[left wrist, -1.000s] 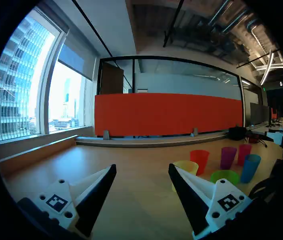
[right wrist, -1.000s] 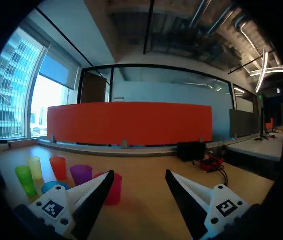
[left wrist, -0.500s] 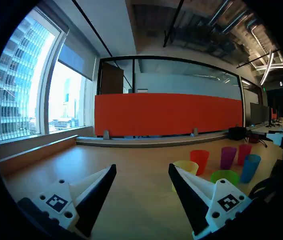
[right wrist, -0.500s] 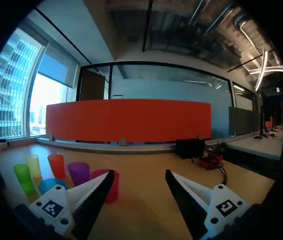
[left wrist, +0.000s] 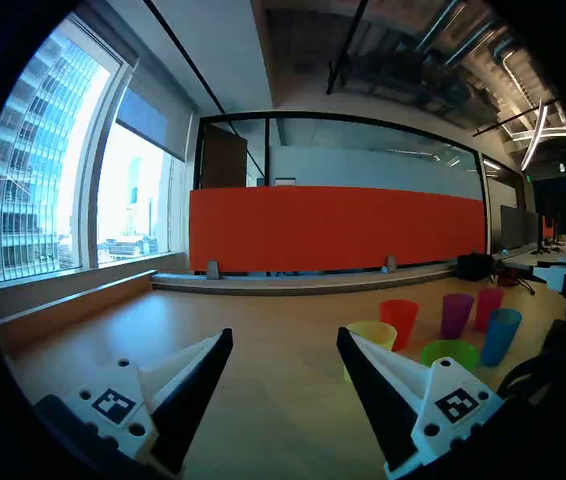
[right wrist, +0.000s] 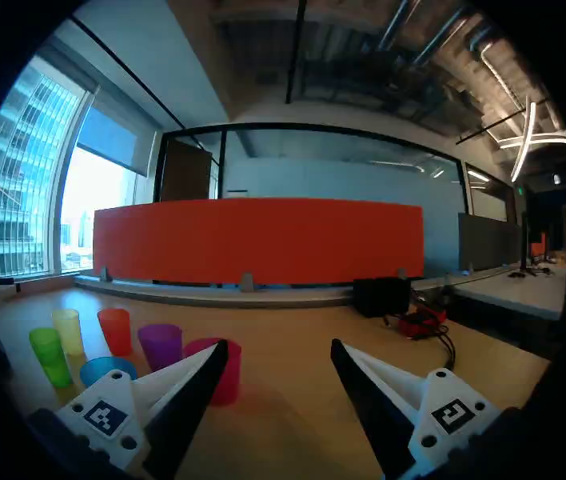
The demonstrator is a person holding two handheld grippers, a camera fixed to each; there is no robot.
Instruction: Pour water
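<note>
1. Left gripper view: the left gripper is hovering over the wooden table, its fingers spread wide apart and gripping nothing.
2. The cups are standing upright ahead and to its right. The yellow cup is sitting just behind the right fingertip, with the red cup just beyond it. The purple cup and pink cup are standing farther back, and the green cup and blue cup nearer.
3. Right gripper view: the right gripper is hanging over the same table, fingers likewise parted and empty.
4. Here the cups are lying to its left. The pink cup is peeking from behind the left finger, near the purple cup and blue cup. The red cup, yellow cup and green cup are farther left.
5. Whether any cup is holding water cannot be told.
</note>
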